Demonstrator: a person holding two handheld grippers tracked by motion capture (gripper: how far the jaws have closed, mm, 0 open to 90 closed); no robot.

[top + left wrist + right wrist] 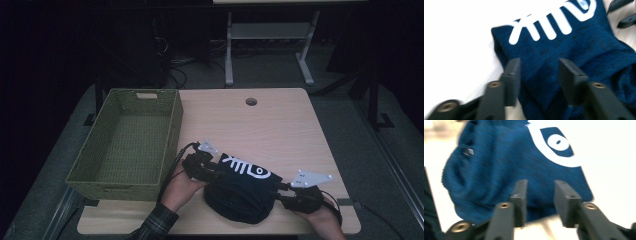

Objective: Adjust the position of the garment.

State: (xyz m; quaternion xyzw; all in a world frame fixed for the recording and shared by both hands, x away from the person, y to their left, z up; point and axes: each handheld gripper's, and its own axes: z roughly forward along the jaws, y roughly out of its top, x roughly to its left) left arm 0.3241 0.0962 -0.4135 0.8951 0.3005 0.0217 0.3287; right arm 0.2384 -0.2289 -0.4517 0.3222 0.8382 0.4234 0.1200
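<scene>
High view overhead; both gripper views close on garment (pixel 243 186).

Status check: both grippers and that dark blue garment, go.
Left gripper open at dark blue garment. Right gripper open at its other end. Green basket left, empty.

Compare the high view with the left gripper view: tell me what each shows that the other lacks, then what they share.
High view alone: the green woven basket, the whole wooden table, the person's hands and the floor beyond. Left gripper view alone: the garment's knit texture up close, seen between the left gripper's parted fingers. Both: the dark blue garment with its white fishbone print.
</scene>
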